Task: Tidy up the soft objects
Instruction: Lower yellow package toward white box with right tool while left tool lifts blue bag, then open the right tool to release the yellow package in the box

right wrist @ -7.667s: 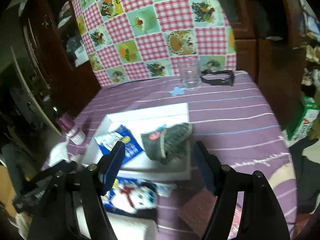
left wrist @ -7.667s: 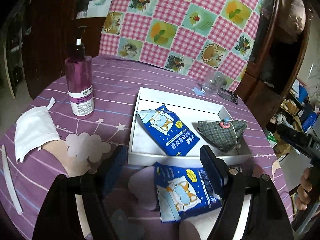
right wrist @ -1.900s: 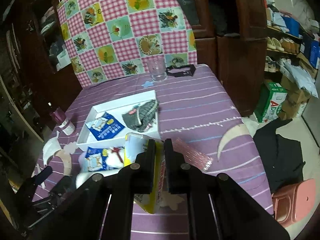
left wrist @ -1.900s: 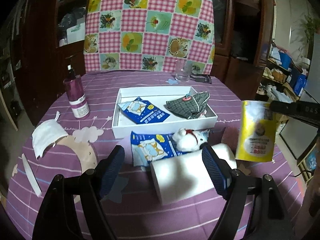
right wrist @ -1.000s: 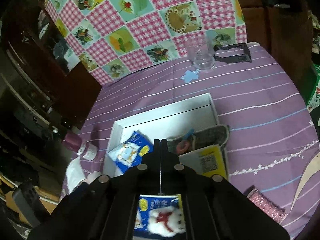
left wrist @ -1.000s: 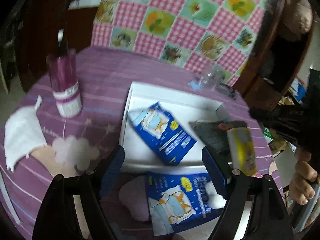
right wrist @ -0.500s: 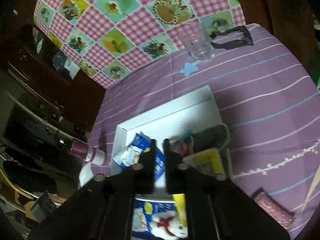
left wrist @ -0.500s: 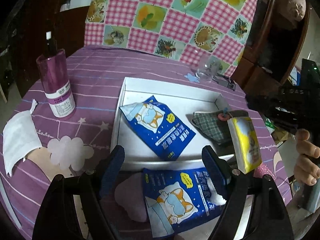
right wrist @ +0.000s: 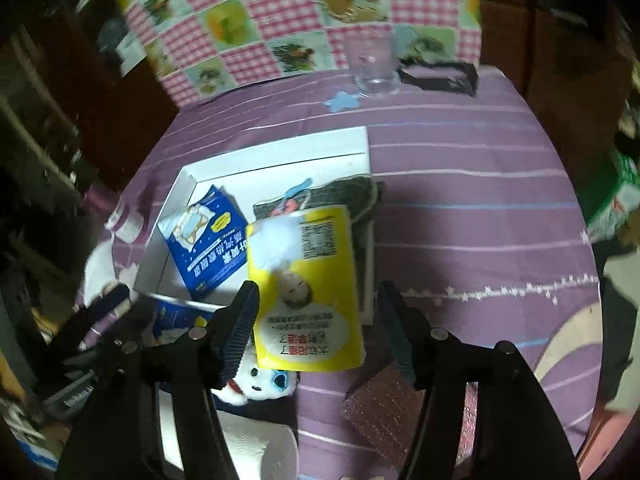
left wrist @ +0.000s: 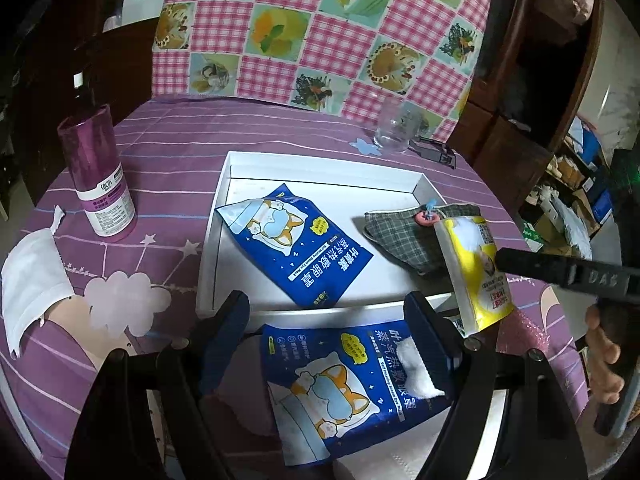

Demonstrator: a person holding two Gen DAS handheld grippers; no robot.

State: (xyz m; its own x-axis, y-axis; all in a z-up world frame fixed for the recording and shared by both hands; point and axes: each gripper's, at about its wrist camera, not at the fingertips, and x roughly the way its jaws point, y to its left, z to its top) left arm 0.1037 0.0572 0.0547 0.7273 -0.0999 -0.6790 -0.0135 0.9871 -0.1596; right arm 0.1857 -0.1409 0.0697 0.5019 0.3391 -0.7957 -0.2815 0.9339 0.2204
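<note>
A white tray (left wrist: 320, 160) holds a blue eye-mask packet (left wrist: 296, 240) and a plaid cloth pouch (left wrist: 404, 236). A yellow packet (right wrist: 304, 288) lies tilted over the tray's right front corner and the pouch; it also shows in the left wrist view (left wrist: 474, 272). My right gripper (right wrist: 316, 312) is open, its fingers either side of the yellow packet's near end. My left gripper (left wrist: 332, 336) is open and empty above a second blue packet (left wrist: 352, 384) in front of the tray. A small white plush toy (right wrist: 256, 384) lies by it.
A purple bottle (left wrist: 96, 176) and a white face mask (left wrist: 32, 284) are at the left. A glass (left wrist: 394, 128) and a black clip (left wrist: 436, 152) stand behind the tray. A paper roll (right wrist: 256, 448) and a pink glitter pouch (right wrist: 384, 412) lie near the front.
My right gripper brought the yellow packet over the tray's right corner and has now opened, so the packet is released. My left gripper stayed open over the second blue packet.
</note>
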